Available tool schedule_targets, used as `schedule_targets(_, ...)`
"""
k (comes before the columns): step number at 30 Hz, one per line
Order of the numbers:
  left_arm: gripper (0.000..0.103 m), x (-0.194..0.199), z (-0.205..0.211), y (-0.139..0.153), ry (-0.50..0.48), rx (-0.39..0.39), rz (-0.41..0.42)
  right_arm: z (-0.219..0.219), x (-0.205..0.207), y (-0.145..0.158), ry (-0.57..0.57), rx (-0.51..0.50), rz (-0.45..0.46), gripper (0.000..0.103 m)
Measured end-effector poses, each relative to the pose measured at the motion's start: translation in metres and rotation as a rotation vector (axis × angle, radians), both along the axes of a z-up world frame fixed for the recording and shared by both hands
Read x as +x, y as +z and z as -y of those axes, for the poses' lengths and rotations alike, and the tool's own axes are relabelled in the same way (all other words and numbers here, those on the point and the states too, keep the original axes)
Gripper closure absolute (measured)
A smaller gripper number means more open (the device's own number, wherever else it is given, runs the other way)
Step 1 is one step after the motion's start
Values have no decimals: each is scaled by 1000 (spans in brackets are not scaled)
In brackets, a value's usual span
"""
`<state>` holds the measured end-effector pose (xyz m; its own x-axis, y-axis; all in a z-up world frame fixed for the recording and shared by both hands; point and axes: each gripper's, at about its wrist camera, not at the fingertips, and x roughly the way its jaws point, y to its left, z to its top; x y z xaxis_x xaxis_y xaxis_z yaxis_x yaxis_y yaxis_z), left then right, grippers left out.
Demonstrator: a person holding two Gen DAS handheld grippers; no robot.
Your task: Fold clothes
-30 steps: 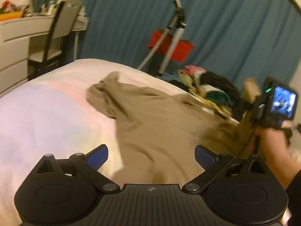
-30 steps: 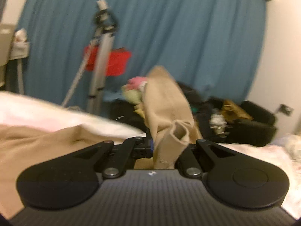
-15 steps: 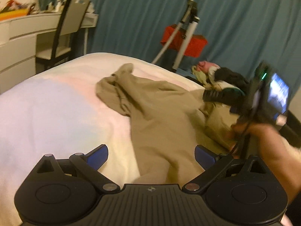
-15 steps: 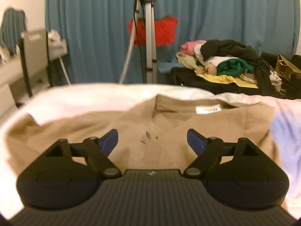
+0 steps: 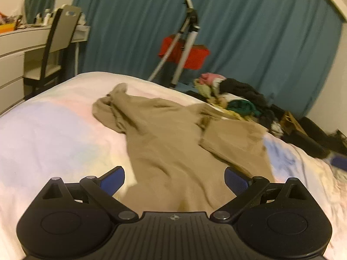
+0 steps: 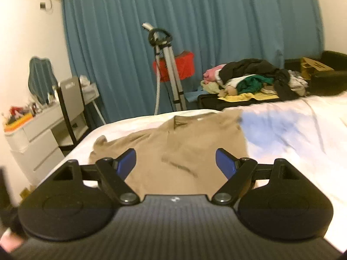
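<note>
A tan shirt (image 5: 173, 143) lies spread on the pale bed (image 5: 47, 134), its right sleeve folded over the body and its left sleeve bunched at the far left. It also shows in the right wrist view (image 6: 184, 145), collar at the far end. My left gripper (image 5: 174, 178) is open and empty above the shirt's near hem. My right gripper (image 6: 175, 162) is open and empty above the shirt's body.
A pile of mixed clothes (image 6: 249, 82) lies on a dark case beyond the bed. A tripod (image 6: 167, 65) and a red box (image 6: 184, 65) stand before the blue curtain. A white desk (image 6: 32, 134) with a chair (image 6: 69, 99) stands left of the bed.
My right gripper let go of the tan sleeve, opened, and pulled back over the shirt. The sleeve now lies folded on the shirt. The right hand has left the left wrist view.
</note>
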<state>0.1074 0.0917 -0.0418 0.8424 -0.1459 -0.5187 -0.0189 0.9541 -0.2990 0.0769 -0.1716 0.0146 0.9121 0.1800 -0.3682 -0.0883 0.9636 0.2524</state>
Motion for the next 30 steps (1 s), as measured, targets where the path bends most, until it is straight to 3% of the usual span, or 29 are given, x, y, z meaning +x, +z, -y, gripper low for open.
schedule_targets(4,4,-17,20,5,-72,19,3,28,-74,-7,-49,61,-3,21)
schedule_targets(9,5,-28,56,2,-185,73,-33,58,-127,-10,-102,23,12,21)
schedule_targets(14,8,-38,101,-6,-321,-33,-157,107,-172,-2,-213,124,96,21)
schedule_targets(16,15,-43,126,-9,-381,-62,-200,124,-188,4,-275,110,146,21)
schedule_targets(19,19,-50,170,-13,-454,-58,-258,147,-202,5,-340,140,200,19)
schedule_targets(23,24,-59,223,-15,-532,-40,-311,172,-211,-14,-346,339,220,19)
schedule_targets(25,32,-64,250,-19,-575,1,-332,176,-210,-26,-368,415,207,19)
schedule_targets(27,38,-67,275,-28,-632,40,-340,171,-206,-32,-394,395,178,19)
schedule_targets(30,50,-70,297,-46,-731,12,-354,165,-202,-36,-390,348,175,19)
